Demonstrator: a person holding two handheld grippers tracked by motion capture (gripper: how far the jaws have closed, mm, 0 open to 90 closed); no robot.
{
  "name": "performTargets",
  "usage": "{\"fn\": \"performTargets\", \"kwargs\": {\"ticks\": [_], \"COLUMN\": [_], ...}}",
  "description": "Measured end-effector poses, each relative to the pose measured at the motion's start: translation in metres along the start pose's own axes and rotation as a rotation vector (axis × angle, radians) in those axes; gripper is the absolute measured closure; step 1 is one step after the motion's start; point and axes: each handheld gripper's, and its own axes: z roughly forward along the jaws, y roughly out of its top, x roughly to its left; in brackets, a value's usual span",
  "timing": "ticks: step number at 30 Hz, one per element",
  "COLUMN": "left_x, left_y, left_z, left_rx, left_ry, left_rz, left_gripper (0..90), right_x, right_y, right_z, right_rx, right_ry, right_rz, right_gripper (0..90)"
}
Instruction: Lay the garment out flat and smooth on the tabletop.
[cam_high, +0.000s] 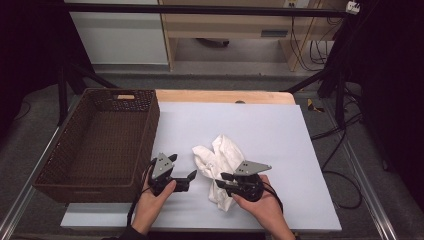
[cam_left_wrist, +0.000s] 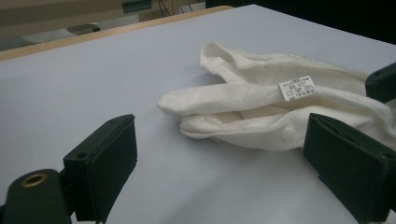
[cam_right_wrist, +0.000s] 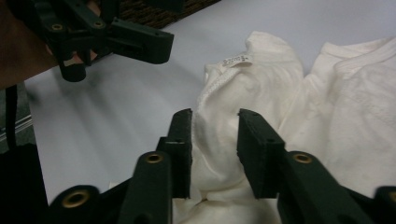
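Note:
A crumpled white garment (cam_high: 220, 160) lies on the pale sheet near the table's front, with a small printed label (cam_left_wrist: 295, 88) on one fold. My right gripper (cam_high: 221, 180) sits at the garment's near edge. In the right gripper view (cam_right_wrist: 215, 126) its jaws are pressed onto a bunched fold of the white cloth (cam_right_wrist: 219, 154). My left gripper (cam_high: 183, 166) is just left of the garment, between it and the basket. Its jaws stand wide open (cam_left_wrist: 224, 163), with the cloth (cam_left_wrist: 261, 121) lying ahead of them, untouched.
A dark brown wicker basket (cam_high: 150, 125), nothing inside it, stands at the table's left, close beside my left hand. The pale sheet (cam_high: 280, 130) is bare beyond and to the right of the garment. A wooden table edge (cam_high: 225, 96) runs along the back.

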Motion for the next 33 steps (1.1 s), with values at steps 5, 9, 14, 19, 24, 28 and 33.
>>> {"fn": "performTargets", "kwargs": {"ticks": [5, 9, 14, 19, 24, 28, 33], "left_x": [0.001, 0.0, -0.002, -0.002, -0.002, -0.003, -0.003], "left_y": [0.0, 0.0, 0.001, 0.002, 0.001, 0.001, 0.001], "left_z": [0.0, 0.0, -0.001, -0.001, -0.001, 0.0, 0.0], "left_rx": [-0.002, -0.003, -0.005, -0.006, -0.003, -0.001, -0.001], "left_ry": [0.004, 0.005, 0.002, 0.003, 0.001, -0.001, -0.002], "left_rz": [-0.002, 0.0, 0.006, 0.005, 0.006, 0.009, 0.008], "left_gripper": [10.0, 10.0, 10.0, 10.0, 10.0, 10.0, 10.0], "right_x": [-0.006, -0.016, -0.021, -0.025, -0.035, -0.042, -0.054], "right_y": [0.008, 0.011, 0.008, 0.003, -0.002, -0.004, -0.009], "right_z": [-0.014, -0.018, -0.002, 0.005, -0.004, -0.016, -0.034], "right_rx": [-0.04, -0.049, -0.001, 0.041, 0.031, -0.004, -0.02], "right_ry": [-0.042, -0.145, -0.254, -0.303, -0.307, -0.312, -0.345], "right_rz": [0.01, 0.03, 0.028, 0.024, 0.079, 0.115, 0.152], "right_gripper": [52.7, 53.2, 53.3, 70.7, 87.4, 89.1, 90.0]}}
